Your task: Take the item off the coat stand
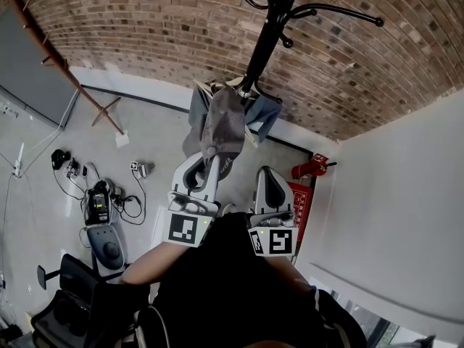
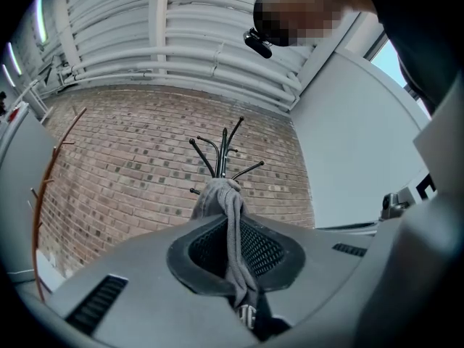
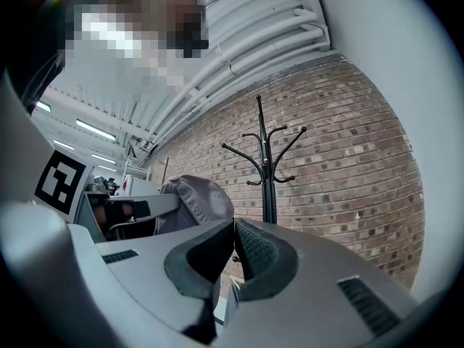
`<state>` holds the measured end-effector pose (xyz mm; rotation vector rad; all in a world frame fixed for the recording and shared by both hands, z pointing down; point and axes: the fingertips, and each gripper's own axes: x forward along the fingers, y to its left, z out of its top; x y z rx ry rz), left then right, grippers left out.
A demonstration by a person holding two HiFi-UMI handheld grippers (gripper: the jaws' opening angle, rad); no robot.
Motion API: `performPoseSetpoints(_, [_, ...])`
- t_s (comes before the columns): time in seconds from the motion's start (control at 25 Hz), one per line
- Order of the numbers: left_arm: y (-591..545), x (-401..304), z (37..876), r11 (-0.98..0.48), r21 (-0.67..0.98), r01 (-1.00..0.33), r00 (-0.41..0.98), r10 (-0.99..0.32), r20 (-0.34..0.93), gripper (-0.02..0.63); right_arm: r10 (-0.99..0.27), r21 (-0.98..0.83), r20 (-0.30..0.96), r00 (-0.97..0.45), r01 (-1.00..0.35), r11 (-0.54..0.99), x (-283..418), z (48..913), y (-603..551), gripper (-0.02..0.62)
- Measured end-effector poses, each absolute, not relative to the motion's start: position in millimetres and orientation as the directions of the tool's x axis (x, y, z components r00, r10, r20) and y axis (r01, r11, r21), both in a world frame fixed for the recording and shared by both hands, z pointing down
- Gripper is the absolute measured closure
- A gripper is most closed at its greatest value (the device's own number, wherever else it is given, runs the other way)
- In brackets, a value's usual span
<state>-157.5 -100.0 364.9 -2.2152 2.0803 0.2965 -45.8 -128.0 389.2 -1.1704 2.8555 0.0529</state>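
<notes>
A grey cap (image 1: pixel 221 125) hangs in front of me, clear of the black coat stand (image 1: pixel 270 31). My left gripper (image 1: pixel 205 167) is shut on its strap, and the grey fabric (image 2: pixel 233 227) runs down between the pads in the left gripper view. That view shows the stand (image 2: pixel 223 154) farther off against the brick wall, its hooks bare. Beside the left one, my right gripper (image 1: pixel 270 180) is shut with nothing between its fingers. The right gripper view shows the cap (image 3: pixel 199 198) to its left and the stand (image 3: pixel 267 172) ahead.
Blue denim cloth (image 1: pixel 262 113) lies round the stand's foot. A red fire extinguisher (image 1: pixel 310 167) stands by the white wall (image 1: pixel 406 194) at the right. Cables and devices (image 1: pixel 98 201) lie on the floor at the left, near a wooden frame (image 1: pixel 80 85). A chair (image 1: pixel 80 296) is at bottom left.
</notes>
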Motion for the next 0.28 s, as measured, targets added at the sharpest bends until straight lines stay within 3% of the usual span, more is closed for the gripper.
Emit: performPoseSetpoints(0.28, [-100.9, -163.4, 367.3, -0.068, 0.063, -0.996, 0.055, -0.979, -0.196, 0.566, -0.682, 0.009, -0.053, -0.729, -0.683, 0.730, -56.4, 390.3, -130.3, 0.577])
